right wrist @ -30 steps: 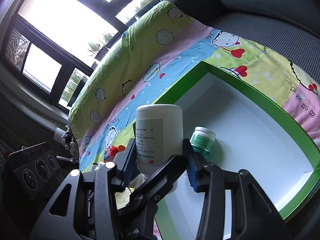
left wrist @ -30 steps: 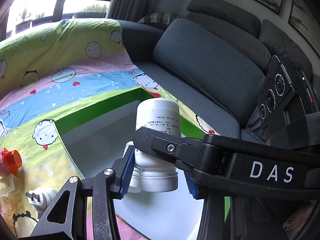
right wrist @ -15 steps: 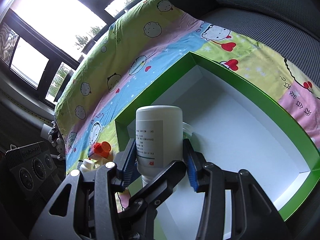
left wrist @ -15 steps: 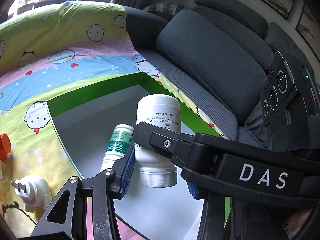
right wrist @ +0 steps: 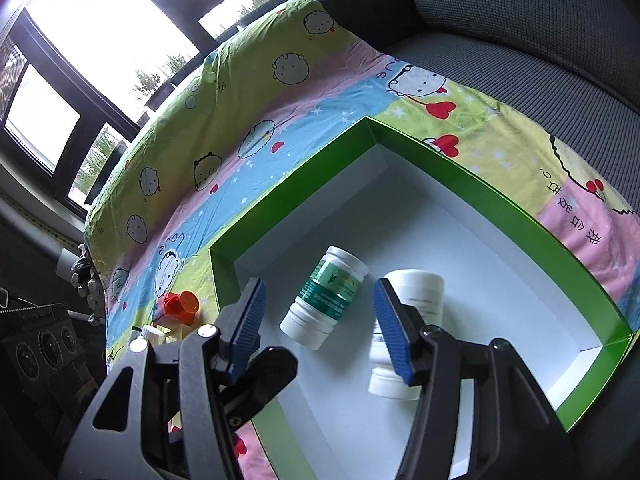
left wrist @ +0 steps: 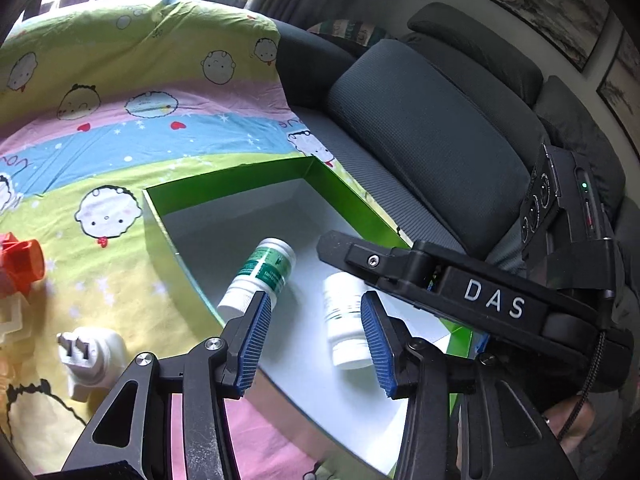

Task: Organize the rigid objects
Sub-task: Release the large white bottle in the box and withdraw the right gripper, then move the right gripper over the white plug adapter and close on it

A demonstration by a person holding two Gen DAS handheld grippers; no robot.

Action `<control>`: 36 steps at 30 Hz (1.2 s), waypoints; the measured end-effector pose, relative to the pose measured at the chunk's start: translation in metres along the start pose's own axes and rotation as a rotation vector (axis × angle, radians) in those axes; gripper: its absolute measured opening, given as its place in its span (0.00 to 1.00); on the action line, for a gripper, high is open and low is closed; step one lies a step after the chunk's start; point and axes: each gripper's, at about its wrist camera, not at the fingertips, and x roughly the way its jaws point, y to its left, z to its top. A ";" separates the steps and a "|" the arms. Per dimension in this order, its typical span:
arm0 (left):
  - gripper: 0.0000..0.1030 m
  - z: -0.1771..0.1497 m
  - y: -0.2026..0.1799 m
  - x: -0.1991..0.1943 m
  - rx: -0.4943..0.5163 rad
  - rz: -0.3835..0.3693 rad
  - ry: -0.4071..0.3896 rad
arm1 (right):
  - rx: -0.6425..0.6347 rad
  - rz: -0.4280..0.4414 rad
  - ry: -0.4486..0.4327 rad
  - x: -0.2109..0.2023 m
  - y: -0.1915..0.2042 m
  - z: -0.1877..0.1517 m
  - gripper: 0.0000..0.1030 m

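Both grippers spread over the green box, two pill bottles lying inside on its white floor.

The right gripper (right wrist: 318, 326) stands released, its blue ribbed pads (right wrist: 390, 330) wide apart and holding nothing; the left gripper (left wrist: 314, 340) is likewise spread and grips nothing, with the right gripper's black arm crossing above it. Below the right gripper's gap lies the green-labelled pill bottle (right wrist: 326, 296) on its side, white cap toward the camera. Just beside it, apart from it, lies the plain white bottle (right wrist: 404, 320), partly hidden behind the right gripper's pad. Both rest on the white floor of the green-walled box (right wrist: 496, 198), which sits on a cartoon-print sheet (right wrist: 248, 112) spread over a dark grey sofa (left wrist: 432, 120). Outside the box, on the sheet, lie an orange cap (left wrist: 24, 262) and a white plug adapter (left wrist: 90, 354).
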 end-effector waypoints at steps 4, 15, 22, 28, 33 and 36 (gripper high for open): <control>0.59 -0.009 0.020 -0.034 -0.034 0.044 -0.052 | -0.037 0.005 -0.044 -0.006 0.012 -0.002 0.69; 0.72 -0.046 0.087 -0.117 -0.124 0.330 -0.186 | -0.200 0.150 -0.061 -0.006 0.074 -0.021 0.86; 0.72 -0.066 0.148 -0.135 -0.269 0.408 -0.259 | -0.301 0.192 -0.060 0.011 0.113 -0.041 0.92; 0.72 -0.083 0.183 -0.128 -0.366 0.400 -0.216 | -0.331 0.332 0.028 0.033 0.134 -0.057 0.92; 0.72 -0.088 0.186 -0.129 -0.363 0.430 -0.223 | -0.363 0.295 0.041 0.044 0.145 -0.067 0.92; 0.72 -0.088 0.187 -0.129 -0.361 0.440 -0.223 | -0.371 0.258 0.053 0.051 0.148 -0.071 0.92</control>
